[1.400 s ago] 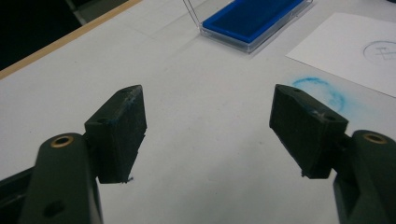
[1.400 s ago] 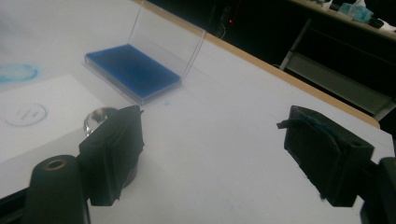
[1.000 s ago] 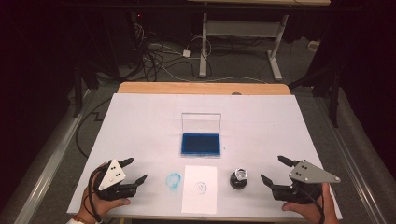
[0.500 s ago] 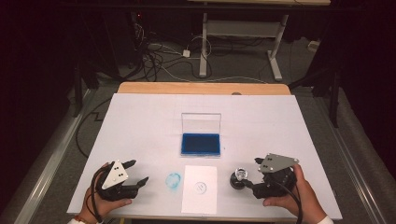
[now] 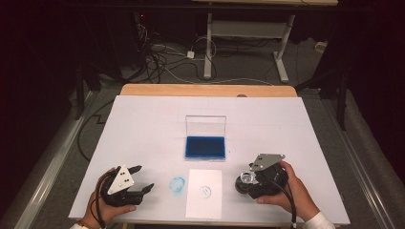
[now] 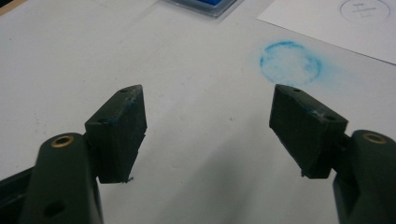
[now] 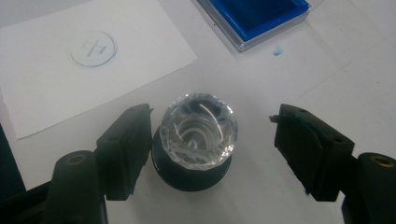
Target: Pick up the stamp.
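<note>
- White table top (image 5: 143,124) fills the high view; an open ink pad (image 5: 206,147) with a blue bed and a clear raised lid sits at its middle; nearer the person lies a sheet of paper (image 5: 204,199) bearing a small round print, with a blue ink smudge (image 5: 177,184) just to its left; the stamp (image 5: 244,182), a clear faceted knob on a black base, stands upright just right of the paper; the right gripper (image 5: 252,181) sits around it, held in the right hand (image 5: 286,188); the left gripper (image 5: 143,177), held in the left hand (image 5: 107,200), rests well apart at the near left, jaws spread.
- Left gripper view: black jaws stand wide with bare table between them; the ink smudge (image 6: 290,63) lies just beyond the right-hand jaw; the paper's corner (image 6: 336,23) and the ink pad's edge (image 6: 205,4) show at the top.
- Right gripper view: the stamp (image 7: 198,130) stands between the wide jaws; the left-hand jaw is at or nearly at its base, the other well clear; the paper (image 7: 93,60) with its print lies beyond, the ink pad (image 7: 257,16) at the top.
</note>
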Demonstrator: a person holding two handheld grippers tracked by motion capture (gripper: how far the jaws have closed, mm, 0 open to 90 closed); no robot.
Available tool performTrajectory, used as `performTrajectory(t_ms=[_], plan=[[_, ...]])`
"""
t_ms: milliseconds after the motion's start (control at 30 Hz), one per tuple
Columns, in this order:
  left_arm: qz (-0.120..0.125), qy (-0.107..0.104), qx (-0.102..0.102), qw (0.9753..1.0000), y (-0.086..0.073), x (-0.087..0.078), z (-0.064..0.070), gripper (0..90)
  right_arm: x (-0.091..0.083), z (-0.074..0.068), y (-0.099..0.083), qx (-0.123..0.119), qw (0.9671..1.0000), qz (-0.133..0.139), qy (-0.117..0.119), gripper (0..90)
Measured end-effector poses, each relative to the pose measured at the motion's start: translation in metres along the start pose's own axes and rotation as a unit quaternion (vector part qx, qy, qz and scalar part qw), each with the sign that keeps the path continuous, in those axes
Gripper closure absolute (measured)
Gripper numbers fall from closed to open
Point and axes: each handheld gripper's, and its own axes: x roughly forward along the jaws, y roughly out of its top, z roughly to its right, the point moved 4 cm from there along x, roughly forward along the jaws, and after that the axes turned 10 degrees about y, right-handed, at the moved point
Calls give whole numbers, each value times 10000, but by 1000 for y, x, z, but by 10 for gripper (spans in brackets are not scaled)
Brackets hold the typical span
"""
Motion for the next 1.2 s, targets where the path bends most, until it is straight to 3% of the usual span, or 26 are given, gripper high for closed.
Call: performTrajectory(t_ms=[133,233,567,1200], plan=[[-12,-31,88,10000,1,0,2,266,5,0,-4,117,9999,64,105,330],[-24,-38,106,9999,0,1,3,265,7,1,-6,110,9997,128,169,389],[-60,-49,132,9999,0,2,3,266,5,-3,-5,-31,9994,255,247,463],[-129,-82,211,9997,-1,3,5,266,7,-1,-6,13,9990,313,333,547]])
